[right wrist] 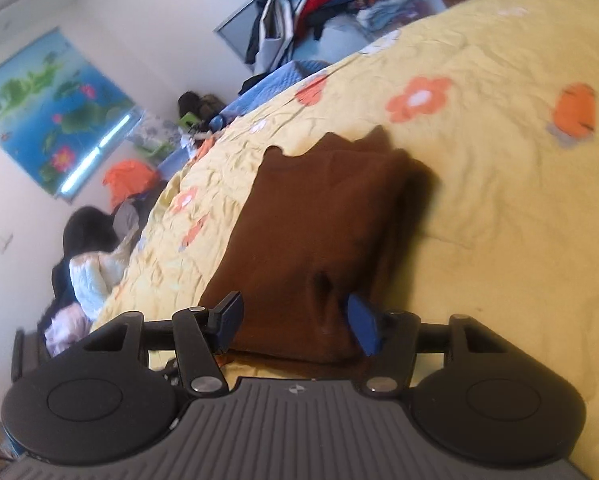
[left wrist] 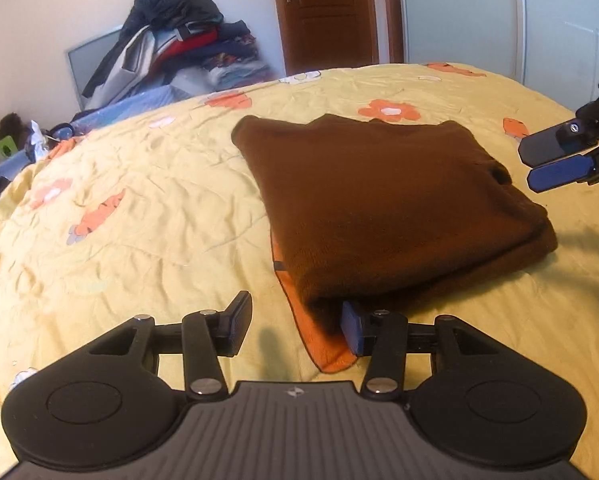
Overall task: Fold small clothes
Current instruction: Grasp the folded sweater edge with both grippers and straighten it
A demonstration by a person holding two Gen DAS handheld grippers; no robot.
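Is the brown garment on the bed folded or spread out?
Folded: the brown garment lies as a compact stacked rectangle with layered edges on the bedspread.

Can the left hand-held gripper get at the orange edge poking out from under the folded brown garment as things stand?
Probably yes. The left hand-held gripper is open right at the orange edge, which lies exposed on the bedspread with nothing in between.
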